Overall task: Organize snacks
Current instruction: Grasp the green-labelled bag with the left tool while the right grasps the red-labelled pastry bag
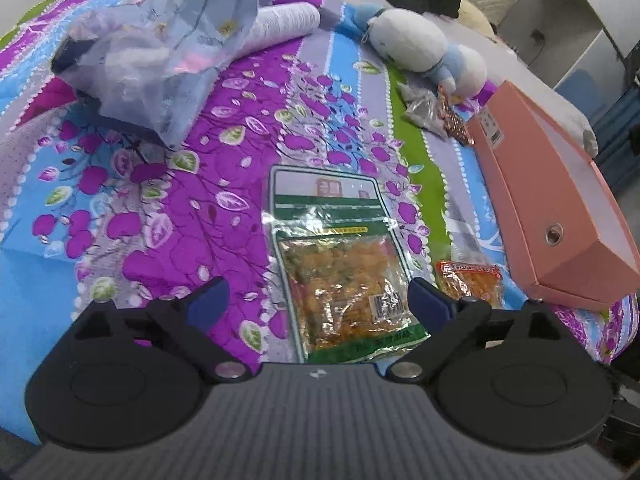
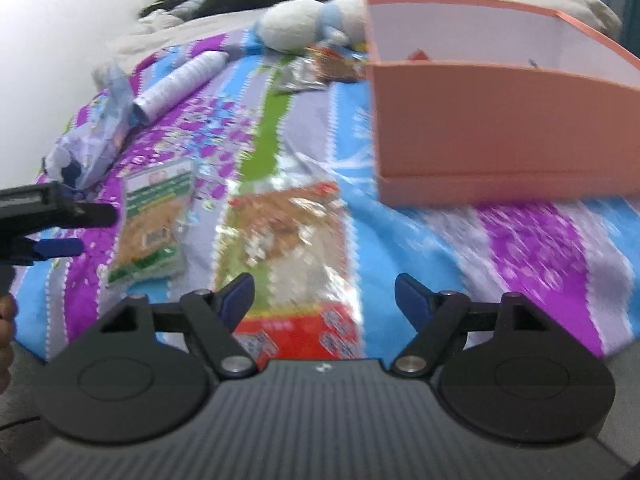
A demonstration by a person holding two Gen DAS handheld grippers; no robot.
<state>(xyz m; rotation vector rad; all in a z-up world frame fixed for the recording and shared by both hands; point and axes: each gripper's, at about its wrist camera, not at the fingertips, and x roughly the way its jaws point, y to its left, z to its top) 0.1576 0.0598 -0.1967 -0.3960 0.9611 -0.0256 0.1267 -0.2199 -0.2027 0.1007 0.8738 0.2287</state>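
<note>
A floral bedsheet (image 1: 168,216) was spread under everything, wrinkled and soft, so any downward press was judged likely to sink. The pink box (image 2: 480,120) stood open at the right, well apart from both grippers; it was taken as the likely destination, though its contents could barely be made out. A crumpled plastic bag (image 1: 160,52) and a plush toy (image 1: 416,48) were lying far up the bed, ignored for this step.

The green-edged snack pack (image 1: 340,264) was seen flat on the sheet, right ahead of the left gripper (image 1: 320,300), whose jaws were spread wide with nothing pinched. The pack's near end sat between the blue pads (image 1: 430,300), not pressed. A grip was judged best taken across the narrow width, near the lower seal, with one finger slid under the edge so fabric was not caught.

The red-edged snack pack (image 2: 288,248) was found below the right gripper (image 2: 324,300), jaws likewise parted and empty; this view was blurred. The same edge-first pinch was advised there.

A small orange sachet (image 1: 470,280) was noted beside the box, untouched, with more small packets (image 1: 436,114) farther up.
</note>
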